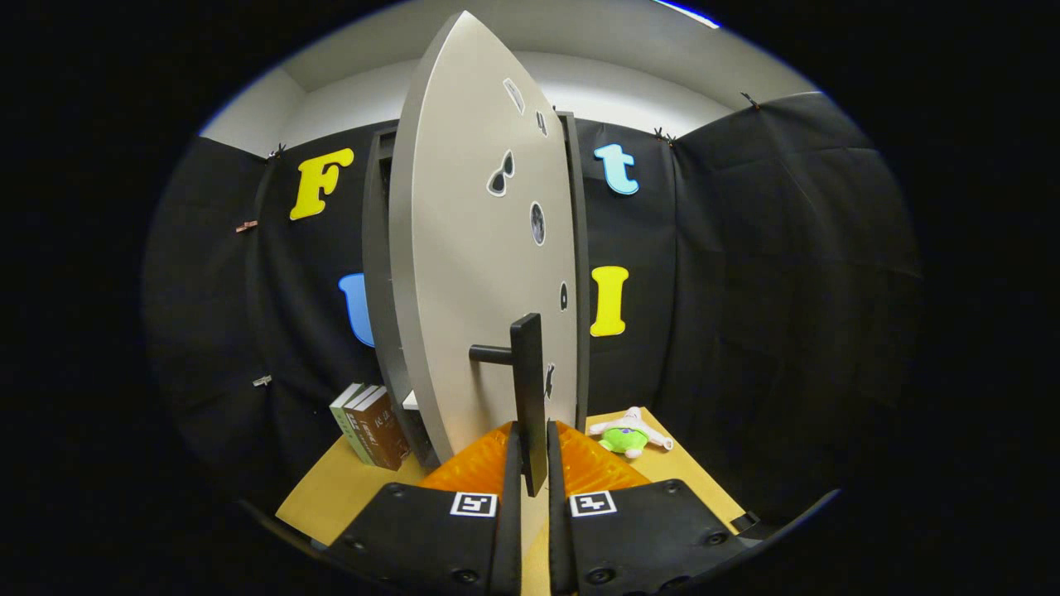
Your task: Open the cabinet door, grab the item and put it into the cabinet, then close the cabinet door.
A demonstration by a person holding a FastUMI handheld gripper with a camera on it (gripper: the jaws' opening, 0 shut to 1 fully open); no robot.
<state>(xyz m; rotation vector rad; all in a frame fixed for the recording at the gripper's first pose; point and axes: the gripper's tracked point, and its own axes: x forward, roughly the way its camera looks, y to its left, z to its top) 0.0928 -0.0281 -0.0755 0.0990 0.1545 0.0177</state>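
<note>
My claw is pinching the flat black bar handle of the tall grey cabinet door. One finger presses on each side of the bar, near its low end. The handle stands straight up and down, and a short black peg joins it to the door.

The door is swung partly open toward me. I see its smooth grey front, with a few small stickers on it. Behind the door stands the dark grey cabinet. I can only see a thin strip of the inside, so I cannot tell what is in there.

The cabinet stands on a light brown wooden table. The thing I have to put away is a small soft toy with a green body and white arms. It lies on the table, past my fingers, to the right of the door. It is well apart from my claw. To the left of the cabinet, three books lean together on the table, two green and one brown.
</note>
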